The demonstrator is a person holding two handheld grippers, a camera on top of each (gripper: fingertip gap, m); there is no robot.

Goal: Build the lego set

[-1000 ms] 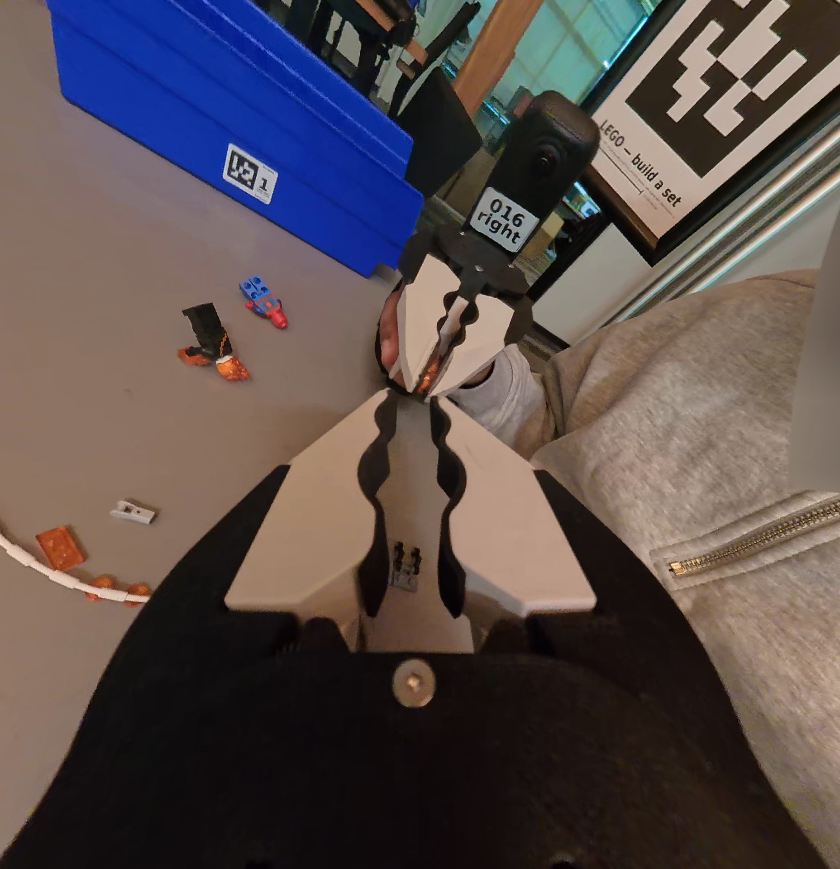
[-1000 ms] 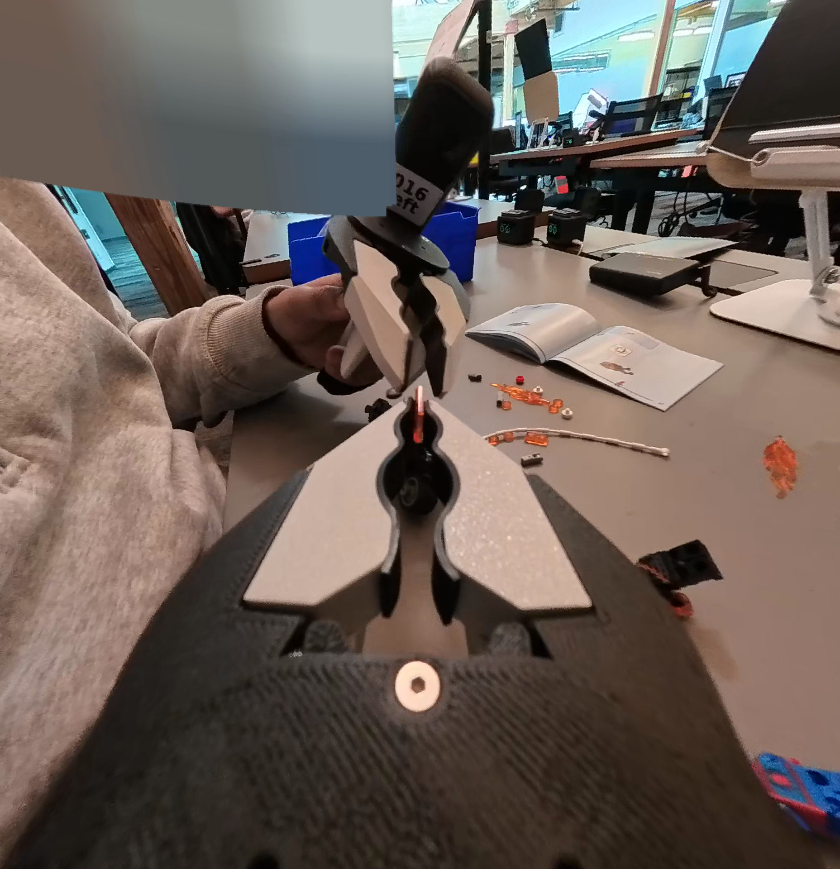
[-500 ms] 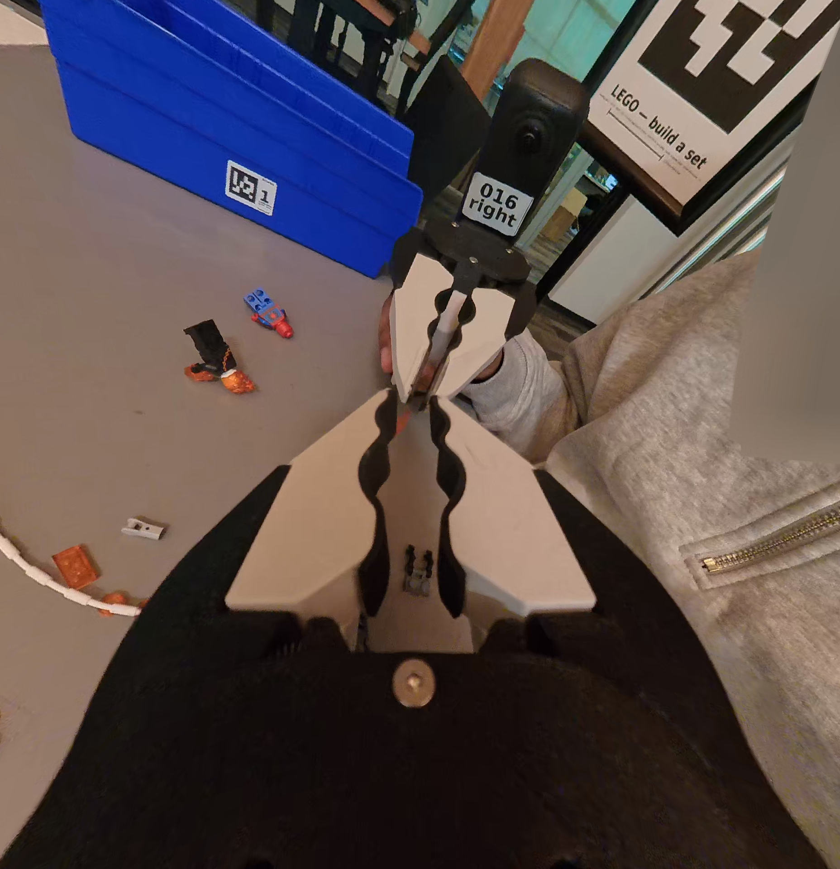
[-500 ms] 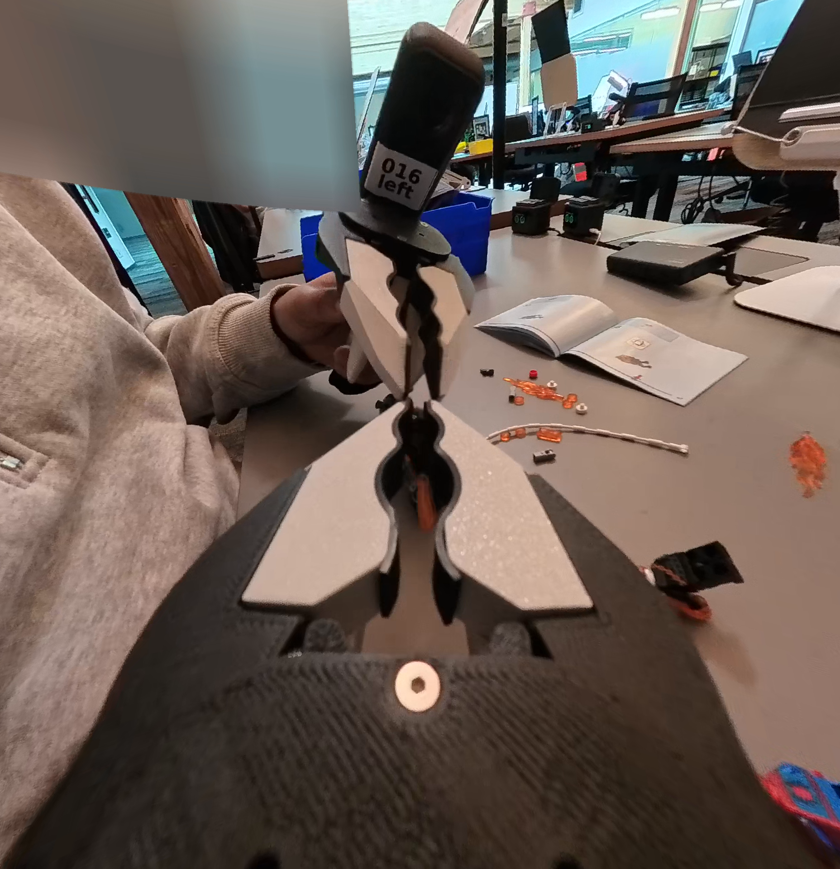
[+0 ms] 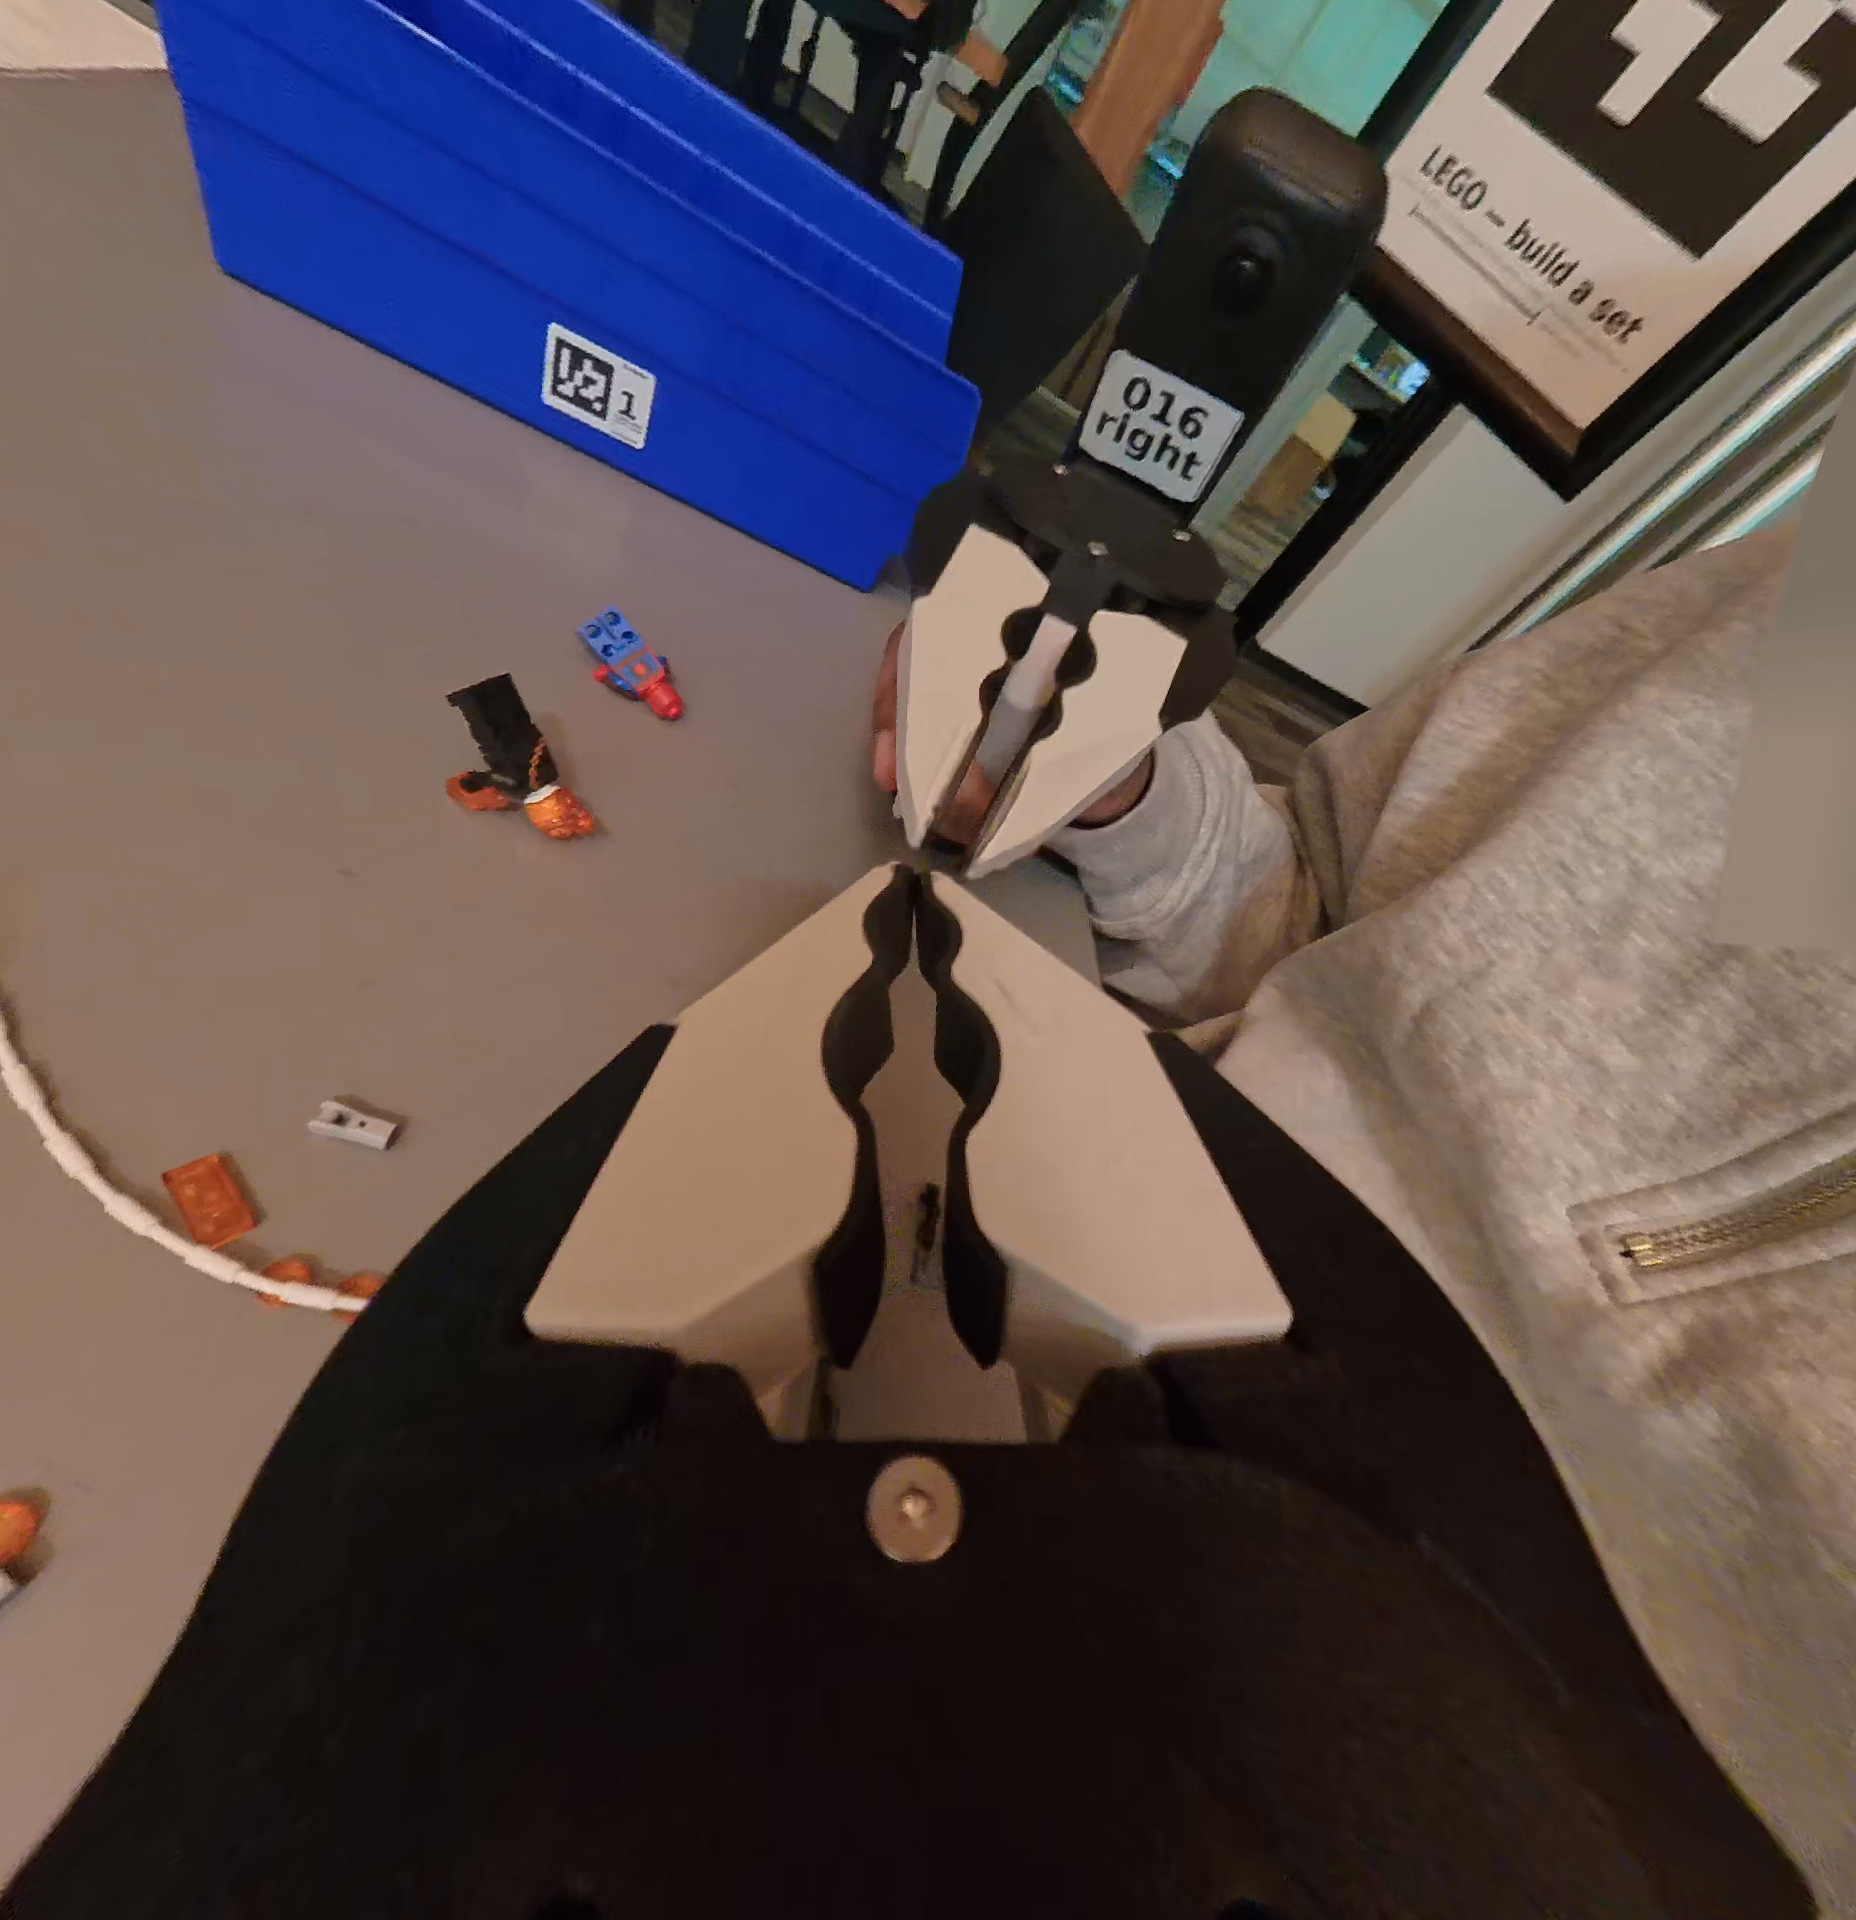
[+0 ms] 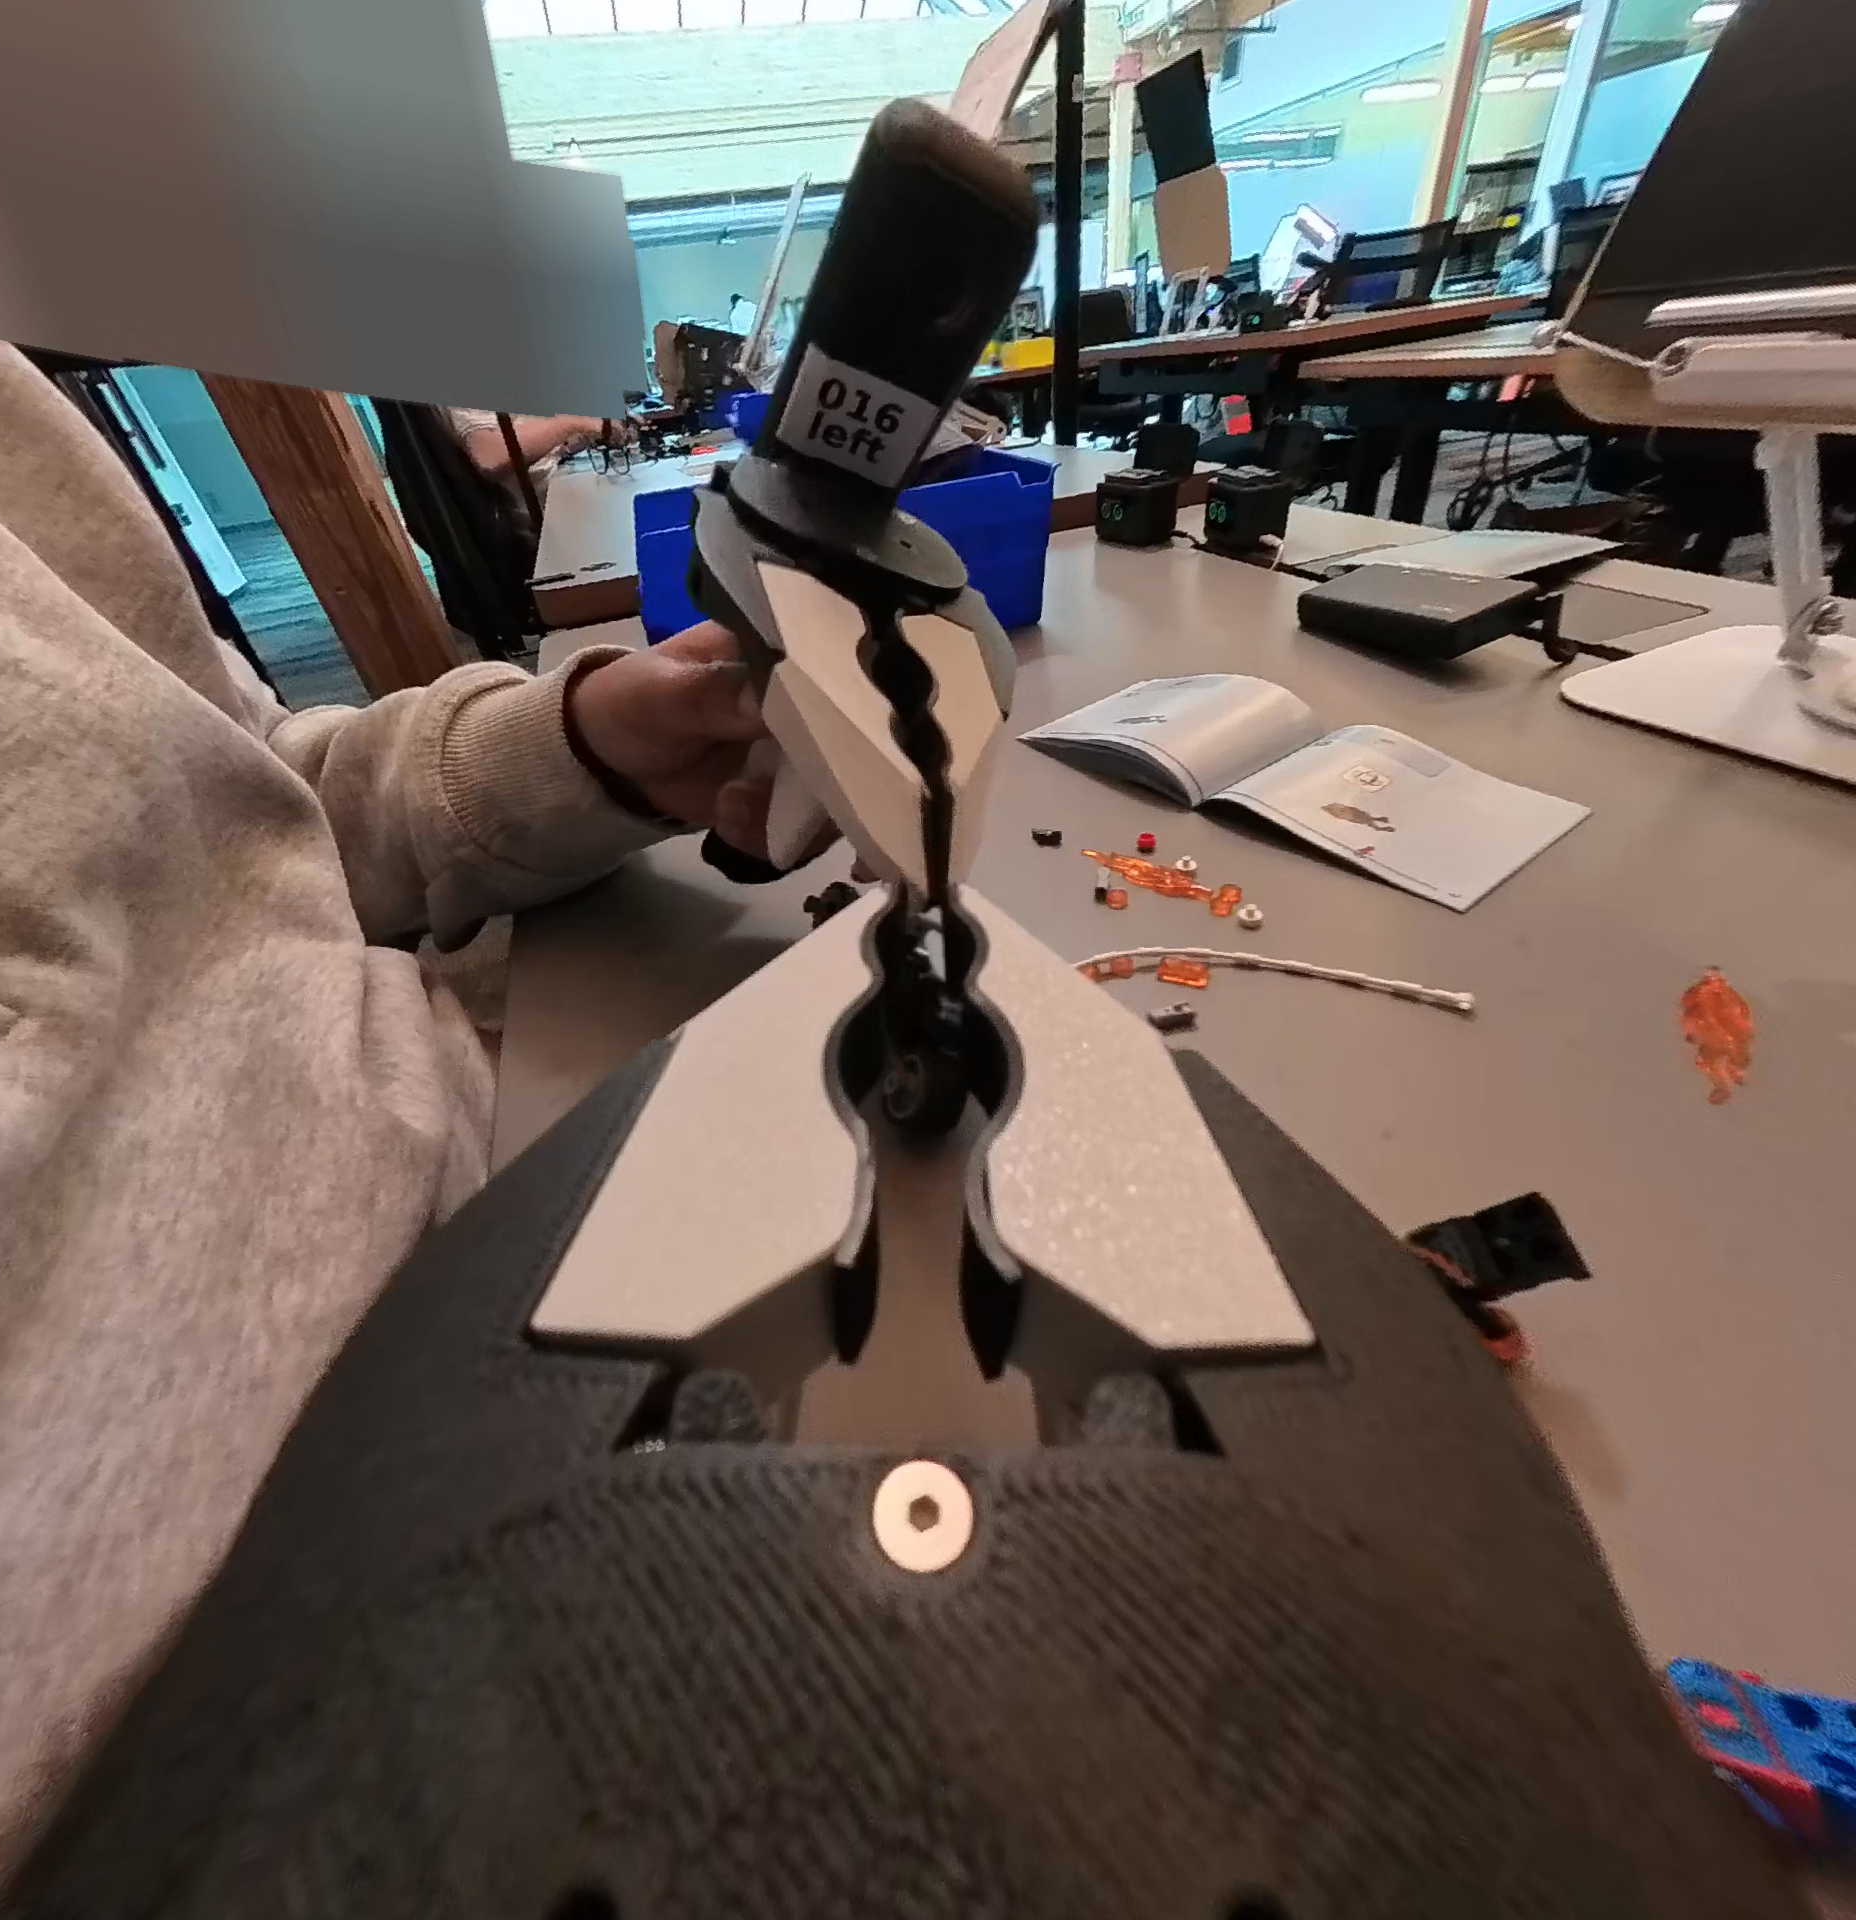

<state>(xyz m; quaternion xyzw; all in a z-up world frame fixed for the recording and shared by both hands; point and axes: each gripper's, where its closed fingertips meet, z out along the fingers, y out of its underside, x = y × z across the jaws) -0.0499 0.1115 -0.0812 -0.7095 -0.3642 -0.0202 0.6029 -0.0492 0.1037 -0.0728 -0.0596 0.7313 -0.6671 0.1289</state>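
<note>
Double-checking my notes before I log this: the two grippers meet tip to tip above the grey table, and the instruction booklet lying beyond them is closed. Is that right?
One detail is wrong: the instruction booklet lies open, its pages spread flat, as the right wrist view shows. The left gripper and right gripper do meet tip to tip above the grey table.

I was in a big open office. Behind my grey table (image 6: 1371, 1122) stood long rows of desks (image 6: 1319, 353) with screens and black chairs (image 6: 1391, 260). Big windows (image 6: 799, 135) let in light. A laptop stand (image 6: 1734, 343) sat close by.
</note>
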